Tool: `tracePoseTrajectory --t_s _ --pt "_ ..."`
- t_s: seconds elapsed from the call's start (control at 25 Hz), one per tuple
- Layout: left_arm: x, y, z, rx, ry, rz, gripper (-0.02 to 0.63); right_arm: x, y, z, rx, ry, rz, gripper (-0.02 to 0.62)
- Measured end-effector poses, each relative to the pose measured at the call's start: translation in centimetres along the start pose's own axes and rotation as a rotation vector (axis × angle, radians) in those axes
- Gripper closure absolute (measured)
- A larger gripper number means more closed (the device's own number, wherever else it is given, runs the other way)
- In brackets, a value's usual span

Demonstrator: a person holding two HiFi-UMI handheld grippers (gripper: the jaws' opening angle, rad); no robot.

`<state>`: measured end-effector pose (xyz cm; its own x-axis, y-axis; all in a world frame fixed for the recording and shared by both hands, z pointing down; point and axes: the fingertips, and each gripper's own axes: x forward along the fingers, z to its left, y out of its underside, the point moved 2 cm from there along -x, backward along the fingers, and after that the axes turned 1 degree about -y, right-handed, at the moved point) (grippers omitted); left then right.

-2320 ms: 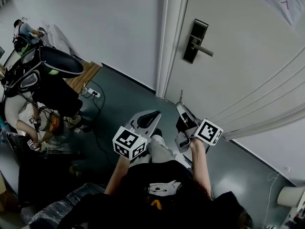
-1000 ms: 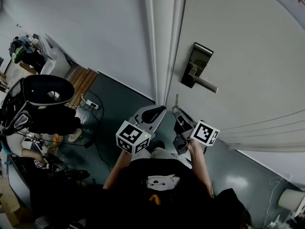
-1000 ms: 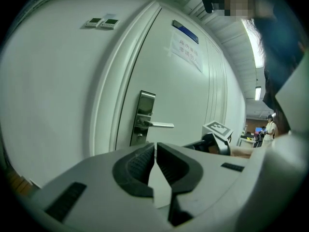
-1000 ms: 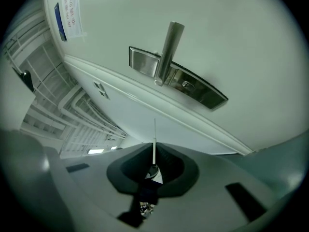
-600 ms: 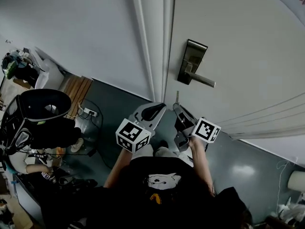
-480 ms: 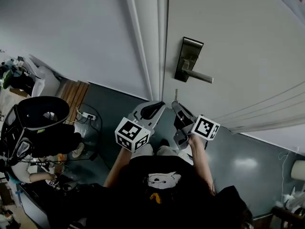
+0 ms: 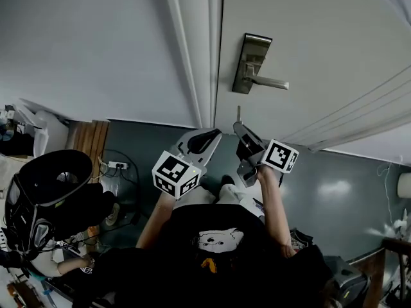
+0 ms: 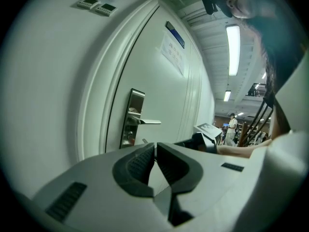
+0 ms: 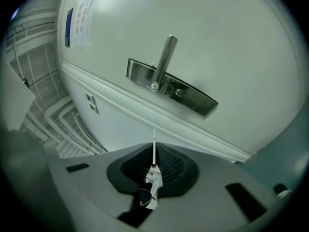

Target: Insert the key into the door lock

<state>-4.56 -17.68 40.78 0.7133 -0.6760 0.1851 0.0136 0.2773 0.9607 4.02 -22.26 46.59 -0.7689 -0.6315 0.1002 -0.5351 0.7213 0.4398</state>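
My right claw (image 9: 154,170) clenches the key (image 9: 154,141), blade aimed at the door lock (image 9: 171,87), well short of it. My left claw (image 8: 155,161) is closed on nothing. Risk: an off-angle approach misses the keyhole, and the thin blade skids or twists in my grip.

The door lock (image 7: 252,63) in front of you is brushed metal with a dull shine, and its lever (image 7: 270,84) looks smoother. The key (image 9: 154,149) is thin bare metal. Your right gripper (image 9: 154,170) and left gripper (image 8: 155,151) have matt grey plastic shells and dark ribbed pads (image 8: 137,166). The door (image 7: 321,43) is smooth and painted. The floor (image 7: 334,165) is glossy grey.
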Motion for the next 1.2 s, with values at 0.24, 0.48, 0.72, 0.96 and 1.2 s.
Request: tracePoseTrajectory --t_s 0.24,0.48,0.72,0.96,1.2 --pt "-1.3 0.5 0.4 0.010 0.087 0.000 0.584 0.5 0.2 -0.8 0.045 0.037 -0.069 0.575" --pt "-2.4 1.0 0.2 0.029 0.133 0.014 0.584 0.9 0.0 -1.0 0.106 0.007 -0.127 0.575" --pt "-3.0 1.1 0.2 0.030 0.134 0.013 0.585 1.3 -1.4 -2.2 0.175 -0.022 -0.173 0.575" --pt "-2.6 1.1 0.4 0.045 0.114 0.029 0.584 2.0 -4.0 -3.7 0.233 -0.076 -0.184 0.575" --pt "-1.0 1.2 0.7 0.052 0.083 0.035 0.584 2.9 -5.7 -5.3 0.273 -0.114 -0.149 0.575"
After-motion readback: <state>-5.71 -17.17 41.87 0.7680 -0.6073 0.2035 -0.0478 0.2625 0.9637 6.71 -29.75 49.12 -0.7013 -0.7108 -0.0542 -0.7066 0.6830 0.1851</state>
